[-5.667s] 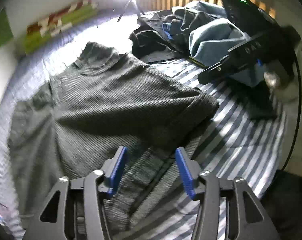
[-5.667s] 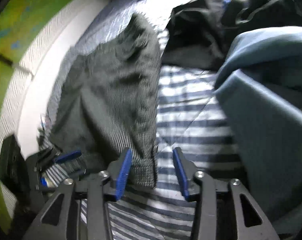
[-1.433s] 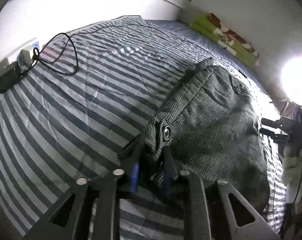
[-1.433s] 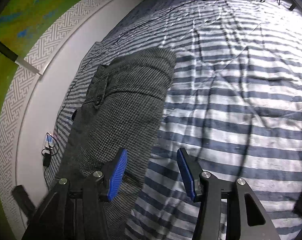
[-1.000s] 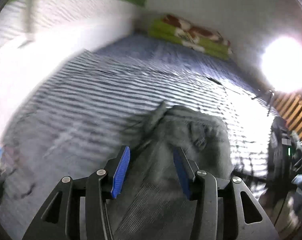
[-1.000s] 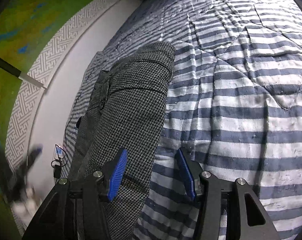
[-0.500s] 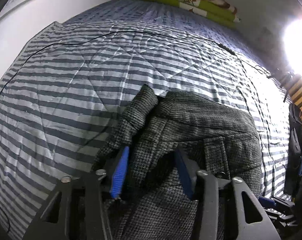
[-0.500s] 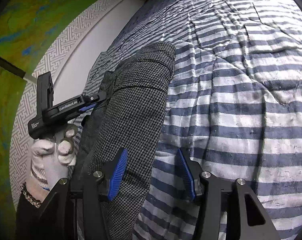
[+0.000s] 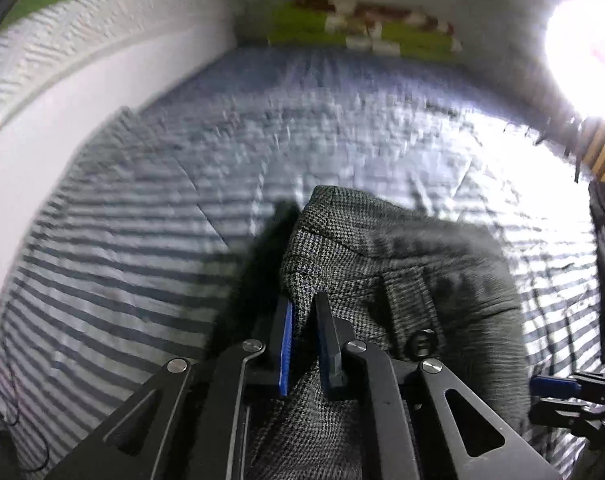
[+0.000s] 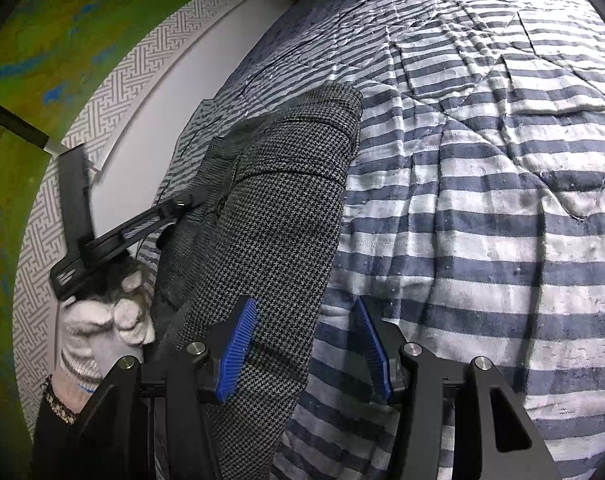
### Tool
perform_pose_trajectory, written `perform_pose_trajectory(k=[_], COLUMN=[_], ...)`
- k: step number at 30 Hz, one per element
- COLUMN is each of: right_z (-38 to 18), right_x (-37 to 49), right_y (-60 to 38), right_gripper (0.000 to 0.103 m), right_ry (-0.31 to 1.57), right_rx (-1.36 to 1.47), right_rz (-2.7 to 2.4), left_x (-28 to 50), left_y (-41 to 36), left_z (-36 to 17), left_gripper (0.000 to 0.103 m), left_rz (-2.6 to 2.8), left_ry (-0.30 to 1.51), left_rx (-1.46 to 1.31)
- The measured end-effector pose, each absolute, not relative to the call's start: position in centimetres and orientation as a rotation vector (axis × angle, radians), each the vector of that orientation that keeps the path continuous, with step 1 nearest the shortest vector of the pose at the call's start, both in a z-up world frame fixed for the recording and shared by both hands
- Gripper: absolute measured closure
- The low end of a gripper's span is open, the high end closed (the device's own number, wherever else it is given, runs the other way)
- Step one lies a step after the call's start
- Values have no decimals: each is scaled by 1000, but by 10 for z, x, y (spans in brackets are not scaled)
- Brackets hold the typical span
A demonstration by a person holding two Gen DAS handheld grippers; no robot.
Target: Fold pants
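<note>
The left gripper [image 9: 304, 320], jaws just closing, pinches the folded grey houndstooth pants [image 9: 402, 264]; the right gripper [image 10: 306, 340] gapes beside them.

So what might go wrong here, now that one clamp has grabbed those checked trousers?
The left gripper has just closed on one raised ridge of the pants; it may hold a single layer, so a pull could undo the fold. The right gripper stands open with one finger above the cloth; dragging could wrinkle the striped quilt underneath.
</note>
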State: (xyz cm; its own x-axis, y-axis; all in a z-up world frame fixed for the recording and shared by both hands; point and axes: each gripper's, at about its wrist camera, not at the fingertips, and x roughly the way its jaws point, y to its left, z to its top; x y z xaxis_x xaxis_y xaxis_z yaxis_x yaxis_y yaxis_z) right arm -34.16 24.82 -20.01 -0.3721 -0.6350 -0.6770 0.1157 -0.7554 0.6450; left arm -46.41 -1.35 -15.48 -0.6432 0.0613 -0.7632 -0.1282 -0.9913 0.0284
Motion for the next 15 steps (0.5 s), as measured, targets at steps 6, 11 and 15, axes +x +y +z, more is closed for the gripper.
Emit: perform_pose_trajectory(k=[6,11,15], right_z=[-197,-198,-191], right_x=[-348,-356,-334], right_y=[239,243,253], right_gripper=[55,55,55], right_ry=[-643,-735,-697], right_rx=[1384,1396,1400], right_rz=[-2168,-2112,-2069], left_x=[-470,-486,-442], left_y=[-37,-42,-58], left_z=[-164,-179,-137], left_gripper=[90,56,54], left_rz=[2846,2846,2800], left_ry=[162,254,110], left_rx=[-1372,-1497,-1401])
